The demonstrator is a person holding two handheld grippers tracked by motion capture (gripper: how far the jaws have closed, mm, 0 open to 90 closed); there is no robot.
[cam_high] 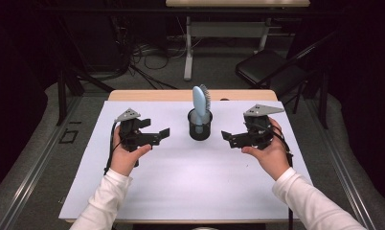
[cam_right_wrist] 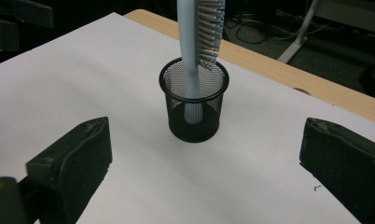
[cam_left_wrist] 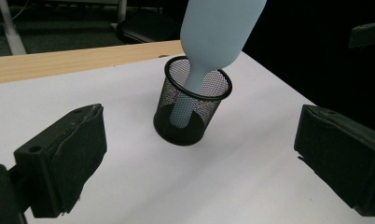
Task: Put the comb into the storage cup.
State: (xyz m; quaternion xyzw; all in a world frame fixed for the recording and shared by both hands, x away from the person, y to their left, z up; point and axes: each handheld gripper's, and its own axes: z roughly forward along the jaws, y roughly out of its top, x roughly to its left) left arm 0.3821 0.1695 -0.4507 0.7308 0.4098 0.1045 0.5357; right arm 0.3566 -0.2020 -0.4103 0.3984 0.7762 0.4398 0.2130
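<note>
Pale blue plastic hairbrush [cam_high: 200,101] stood handle-down in a small round black wire-mesh cup [cam_high: 199,129], bristles facing the person's right, head leaning against the rim. Cup sat on the white sheet [cam_high: 181,191] covering the wooden table [cam_high: 147,95], roughly centred between the two tools and toward the far edge.

Left gripper [cam_high: 158,134] hung off the cup's left side, jaws spread wide, nothing between them. Right gripper [cam_high: 230,137] mirrored it on the other side, likewise wide apart and empty. Both aimed at the cup, neither touching it.

Judgement: the step looked like an approach to lift the brush out. Best done by one tool steadying the mesh wall low down while the other closed on the smooth neck just above the rim (not on the bristles, which would give), then drawing straight up along the handle's lean so the light cup did not tip.

Count: one hairbrush, one mesh cup, two grippers, one sheet, one black chair [cam_high: 267,67] beyond the table.
</note>
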